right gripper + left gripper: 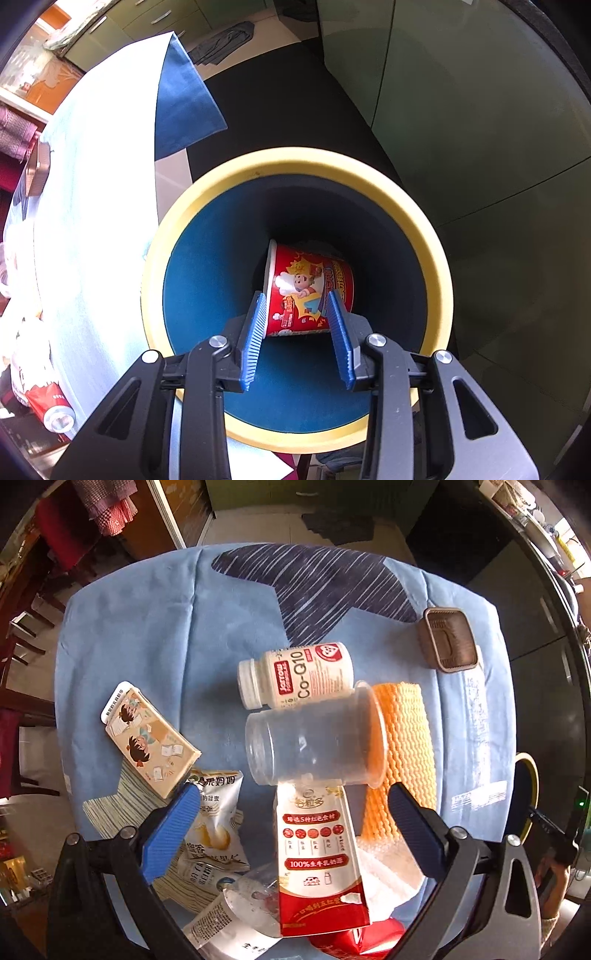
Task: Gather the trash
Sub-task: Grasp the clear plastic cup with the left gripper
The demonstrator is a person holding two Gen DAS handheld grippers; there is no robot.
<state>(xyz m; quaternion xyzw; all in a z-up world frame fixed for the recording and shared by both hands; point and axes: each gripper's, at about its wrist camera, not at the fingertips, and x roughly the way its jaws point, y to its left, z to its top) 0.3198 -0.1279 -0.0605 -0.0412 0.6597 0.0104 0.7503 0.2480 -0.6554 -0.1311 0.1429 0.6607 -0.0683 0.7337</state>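
My left gripper (291,812) is spread wide and holds nothing, hovering over the blue-covered table (155,627) where the trash lies. Between its pads: red-and-white milk carton (317,853), lying flat, pointing away from me. Just beyond the carton's far end, a clear plastic cup (314,738) on its side, mouth to the right. Touching the cup's far side, a white Co-Q10 bottle (295,677), also on its side, cap to the left. Right of the cup, orange foam netting (402,753), partly under the cup rim. White foam sheet (388,871) near right, beside the carton. Left: cartoon-print box (151,734), tilted. Near it a snack packet (214,819) behind the left pad, and a clear plastic bottle (240,904) at the near edge. Red packaging (354,938) pokes out under the carton's near end. Brown square container (448,640) far right on the table.

My right gripper (297,328) is over the bin (295,162), yellow rim, blue inside, standing on the floor just beside the table edge. Fingers parted, gripping nothing. Red instant-noodle cup (306,291) lies on its side at the bin bottom, seen between the pads but below them, apart. Red can (48,406) at the near left on the table edge.
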